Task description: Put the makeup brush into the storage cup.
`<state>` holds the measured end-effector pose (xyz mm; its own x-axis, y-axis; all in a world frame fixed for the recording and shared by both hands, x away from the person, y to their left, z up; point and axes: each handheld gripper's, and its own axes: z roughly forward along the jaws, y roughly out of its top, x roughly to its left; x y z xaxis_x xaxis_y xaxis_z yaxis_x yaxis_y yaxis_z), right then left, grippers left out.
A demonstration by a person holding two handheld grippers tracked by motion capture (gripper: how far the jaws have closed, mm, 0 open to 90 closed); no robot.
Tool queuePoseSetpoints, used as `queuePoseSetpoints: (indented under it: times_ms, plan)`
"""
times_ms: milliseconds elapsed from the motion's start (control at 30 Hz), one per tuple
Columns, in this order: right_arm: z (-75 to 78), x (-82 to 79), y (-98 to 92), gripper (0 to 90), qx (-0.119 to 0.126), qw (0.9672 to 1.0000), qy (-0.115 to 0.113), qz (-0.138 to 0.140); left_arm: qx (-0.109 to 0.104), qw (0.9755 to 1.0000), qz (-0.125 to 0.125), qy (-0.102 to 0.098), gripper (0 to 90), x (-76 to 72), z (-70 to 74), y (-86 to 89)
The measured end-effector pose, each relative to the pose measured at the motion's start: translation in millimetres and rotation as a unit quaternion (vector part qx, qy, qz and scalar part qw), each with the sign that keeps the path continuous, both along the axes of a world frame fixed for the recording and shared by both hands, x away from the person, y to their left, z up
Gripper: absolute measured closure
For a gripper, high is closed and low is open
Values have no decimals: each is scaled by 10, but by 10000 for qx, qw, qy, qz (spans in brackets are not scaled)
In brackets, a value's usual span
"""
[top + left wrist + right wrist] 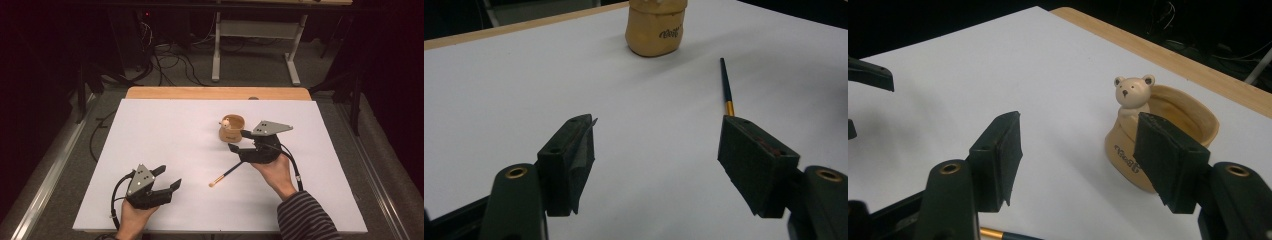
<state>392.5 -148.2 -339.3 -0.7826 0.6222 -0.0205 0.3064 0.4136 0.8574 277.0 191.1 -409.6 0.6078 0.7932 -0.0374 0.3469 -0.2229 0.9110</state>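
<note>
A white sheet [165, 145] was spread over the wooden table [217, 93]; cables [170, 62] were strewn behind. Both the left gripper [167, 180] and the right gripper [240, 140] were held released, nothing grasped.

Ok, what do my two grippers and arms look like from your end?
Both the left gripper and the right gripper are black with two blocky padded jaws, brass-coloured pivot rings, a grey three-cornered plate on top and a trailing black cable. The right forearm wears a dark striped sleeve.

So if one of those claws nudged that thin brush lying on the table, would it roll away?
Probably. The brush looks like a slim round stick lying flat on the smooth white table, so it could roll sideways. It seems stiff and light, likely skidding easily.
</note>
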Motion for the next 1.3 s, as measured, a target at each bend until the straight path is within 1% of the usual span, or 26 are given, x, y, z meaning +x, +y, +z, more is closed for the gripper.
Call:
queuePoseSetpoints:
  times_ms: [33,100,133,267,333,367,400,467,533,600,633,667,733,833,867,900,967,1000,1067,1100,1133,1167,1200,1233,1267,1300]
  plan:
    - [10,6,-6,376,-77,10000,-32,40,-5,10000,-2,0,313,0,-1,-2]
    - [15,7,-8,376,-111,9999,-18,47,-6,10000,-6,0,313,-1,-1,-4]
    - [25,14,-5,377,-213,9997,-3,72,-1,10000,-8,3,313,-1,0,-4]
    - [41,28,2,378,-312,9994,83,120,-2,10000,-6,3,313,0,-1,-4]
    - [52,45,9,378,-414,9989,139,178,-3,10000,-2,0,313,0,0,-3]
    - [55,60,25,378,-517,9982,211,227,-3,10000,6,-11,314,-3,1,-2]
    - [55,60,25,378,-517,9982,211,227,-3,10000,7,-25,314,-6,4,0]
    - [63,74,54,378,-678,9968,318,284,-6,10000,3,-45,316,-8,7,3]
    - [59,82,67,378,-694,9966,311,316,-14,10000,5,-41,316,-7,6,4]
    - [69,101,96,379,-866,9947,383,410,-12,10000,2,-39,316,-6,6,4]
    - [69,101,96,379,-866,9947,383,410,-10,10000,0,-38,316,-6,6,4]
    - [72,110,118,380,-952,9934,430,466,-12,10000,-1,-39,316,-6,5,3]
    - [71,109,129,380,-968,9930,469,479,-17,10000,0,-37,316,-6,5,4]
    - [68,128,151,381,-1106,9912,497,522,-31,10000,1,-36,316,-4,6,7]
    - [68,128,151,381,-1106,9912,497,522,-31,10000,1,-36,316,-4,6,7]
    - [72,132,155,383,-1184,9900,528,548,-31,10000,-4,-34,316,-4,5,5]
    - [69,136,157,383,-1204,9897,539,561,-32,10000,-3,-34,316,-4,5,4]
    - [66,143,162,383,-1265,9885,587,577,-32,10000,-3,-32,316,-3,4,4]
    - [64,155,166,383,-1373,9868,596,621,-36,10000,-1,-27,316,-2,3,4]
    - [64,155,166,383,-1373,9868,596,621,-41,10000,2,-23,316,-1,3,4]
    - [62,166,170,385,-1458,9849,634,682,-42,10000,0,-21,315,0,3,4]
    - [62,171,173,387,-1497,9841,652,693,-41,10000,2,-20,315,0,2,4]
    - [62,171,173,387,-1497,9841,652,693,-41,10000,2,-20,315,0,2,4]
    - [62,184,180,389,-1563,9827,658,738,-42,10000,3,-18,315,0,2,4]
    - [67,181,189,390,-1618,9818,705,704,-42,10000,3,-18,314,0,2,4]
    - [65,187,197,390,-1653,9811,691,735,-41,10000,3,-17,314,1,2,4]
